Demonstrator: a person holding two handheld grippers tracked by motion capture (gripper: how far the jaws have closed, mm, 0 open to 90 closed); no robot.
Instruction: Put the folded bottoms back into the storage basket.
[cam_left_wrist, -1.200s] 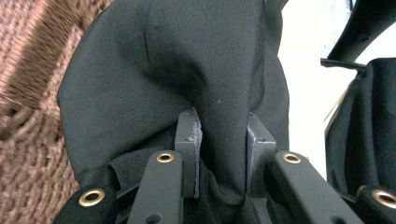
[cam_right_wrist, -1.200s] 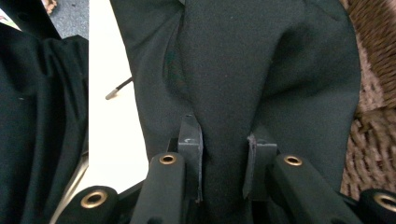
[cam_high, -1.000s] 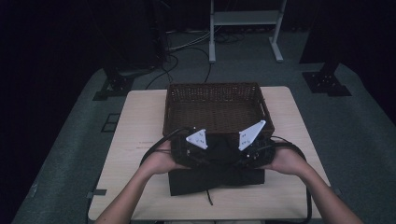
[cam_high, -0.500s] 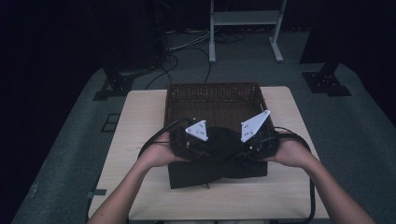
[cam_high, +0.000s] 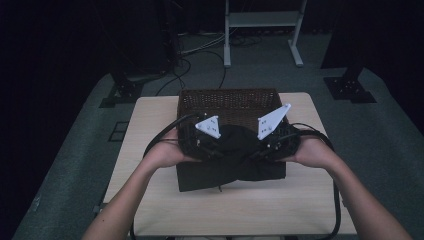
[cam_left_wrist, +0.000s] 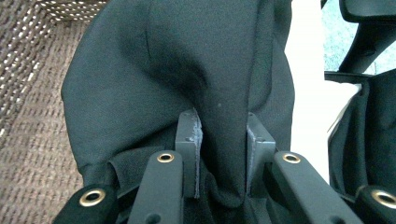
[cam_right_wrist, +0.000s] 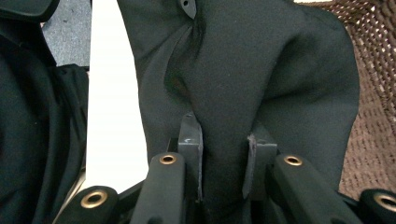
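You are carrying the black cloth (cam_high: 232, 160) at frame centre, its far fold over the wicker basket (cam_high: 227, 102) rim. The left gripper (cam_left_wrist: 219, 158) and right gripper (cam_right_wrist: 222, 158) are each pinching a bunched fold. Judging by this, you next need to lift the trailing cloth over the rim.

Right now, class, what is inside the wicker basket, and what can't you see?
The wicker basket shows bare woven floor at its far end. The black cloth, gripped by the left gripper and right gripper, hangs over its near end, hiding anything beneath.
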